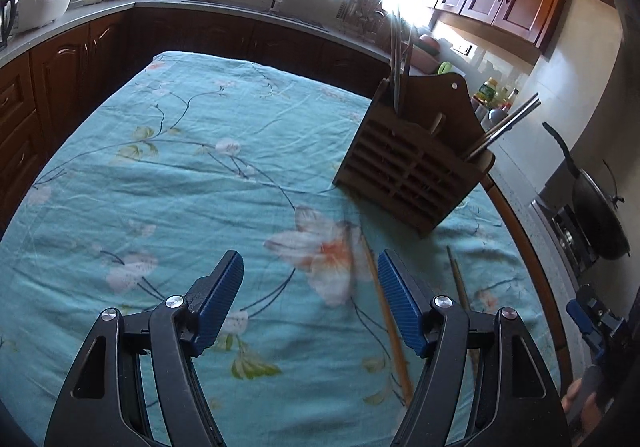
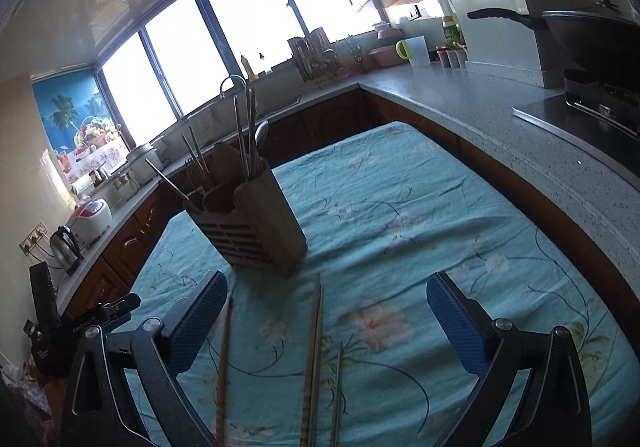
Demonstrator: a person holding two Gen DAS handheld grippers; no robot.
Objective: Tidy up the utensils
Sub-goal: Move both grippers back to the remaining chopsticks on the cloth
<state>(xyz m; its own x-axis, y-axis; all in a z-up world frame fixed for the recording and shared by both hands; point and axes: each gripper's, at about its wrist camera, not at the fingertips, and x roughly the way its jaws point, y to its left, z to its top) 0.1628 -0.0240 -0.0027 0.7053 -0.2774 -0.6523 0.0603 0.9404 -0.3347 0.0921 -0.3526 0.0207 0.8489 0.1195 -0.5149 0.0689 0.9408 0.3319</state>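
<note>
Both grippers tilt downward over the floral tablecloth (image 1: 180,167), the left gripper (image 1: 310,303) with its jaws apart and the right gripper (image 2: 326,321) spread wide, neither holding anything. Loose chopsticks (image 2: 314,359) lie on the cloth between the right jaws, long axes running near to far toward the wooden utensil holder (image 2: 256,231). The holder stands upright beyond them with utensils (image 2: 244,135) sticking up out of it.

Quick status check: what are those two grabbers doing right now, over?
Left gripper and right gripper: jaws open, empty. Loose chopsticks lie on the tablecloth, short of the wooden holder. Nothing in the way.
</note>
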